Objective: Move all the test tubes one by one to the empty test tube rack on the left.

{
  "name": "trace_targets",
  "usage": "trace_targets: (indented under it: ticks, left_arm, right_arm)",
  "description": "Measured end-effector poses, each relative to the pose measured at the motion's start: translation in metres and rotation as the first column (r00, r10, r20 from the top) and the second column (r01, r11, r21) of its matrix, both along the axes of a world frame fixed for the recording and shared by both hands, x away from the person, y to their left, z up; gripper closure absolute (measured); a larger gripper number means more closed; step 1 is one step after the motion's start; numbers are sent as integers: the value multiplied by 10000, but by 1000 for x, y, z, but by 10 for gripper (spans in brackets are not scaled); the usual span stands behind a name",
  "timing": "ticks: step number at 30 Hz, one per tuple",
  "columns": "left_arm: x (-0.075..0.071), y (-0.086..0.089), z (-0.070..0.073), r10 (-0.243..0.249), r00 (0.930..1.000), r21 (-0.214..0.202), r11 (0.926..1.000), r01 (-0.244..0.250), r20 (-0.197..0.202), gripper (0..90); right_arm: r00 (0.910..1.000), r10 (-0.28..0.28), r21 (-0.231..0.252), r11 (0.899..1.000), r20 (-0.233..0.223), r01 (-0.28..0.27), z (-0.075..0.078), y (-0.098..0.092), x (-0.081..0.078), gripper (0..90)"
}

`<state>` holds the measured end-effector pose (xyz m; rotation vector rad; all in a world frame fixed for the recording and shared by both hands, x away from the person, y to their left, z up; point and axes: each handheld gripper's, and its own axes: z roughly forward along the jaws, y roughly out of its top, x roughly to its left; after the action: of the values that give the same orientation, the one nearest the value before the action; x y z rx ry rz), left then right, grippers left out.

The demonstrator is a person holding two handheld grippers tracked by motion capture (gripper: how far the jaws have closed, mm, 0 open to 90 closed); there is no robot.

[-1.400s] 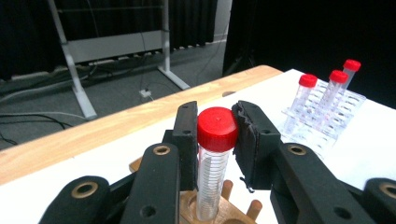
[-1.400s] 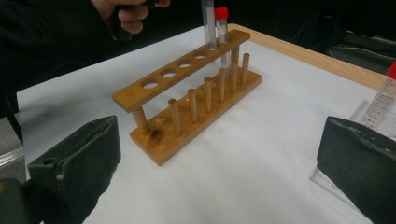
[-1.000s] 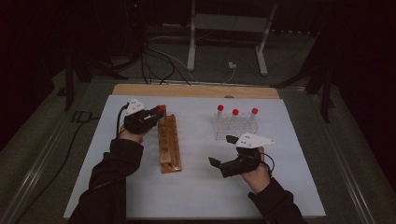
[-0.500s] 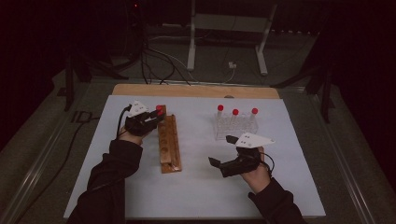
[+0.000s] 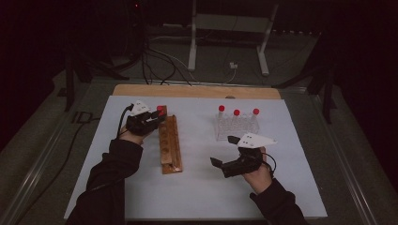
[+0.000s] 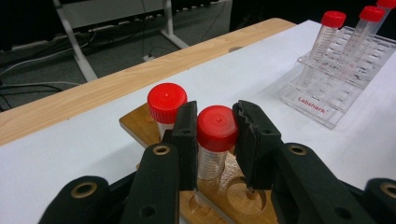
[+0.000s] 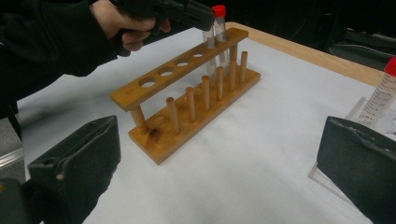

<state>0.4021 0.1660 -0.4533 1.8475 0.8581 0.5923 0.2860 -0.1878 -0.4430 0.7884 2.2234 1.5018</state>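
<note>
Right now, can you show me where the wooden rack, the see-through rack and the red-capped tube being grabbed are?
wooden rack [image 7: 154, 83]: right gripper view, top board.
see-through rack [image 6: 327, 93]: left gripper view, front wall.
red-capped tube [image 6: 217, 127]: left gripper view, red cap.

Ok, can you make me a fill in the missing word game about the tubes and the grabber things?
1. The left gripper is shut on a tube with a ____ cap.
2. That tube stands in the ____ rack.
3. The clear rack holds ____ capped tubes.
4. The right gripper has its jaws ____ and holds nothing.

Missing words: red; wooden; three; open
</note>
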Motion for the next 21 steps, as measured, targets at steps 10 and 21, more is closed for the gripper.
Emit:
trace_targets:
  ticks: [10,21]
  left_arm:
    - [-5,-1,2,-138,9999,269,9995,138,17,531]
    - [-31,2,18,-879,9960,-214,9959,882,141,223]
  right_arm:
    - [10000,-31,179,9998,78,29,3,-2,-1,0]
    - [9990,-175,427,9990,401,158,10,-9,0,0]
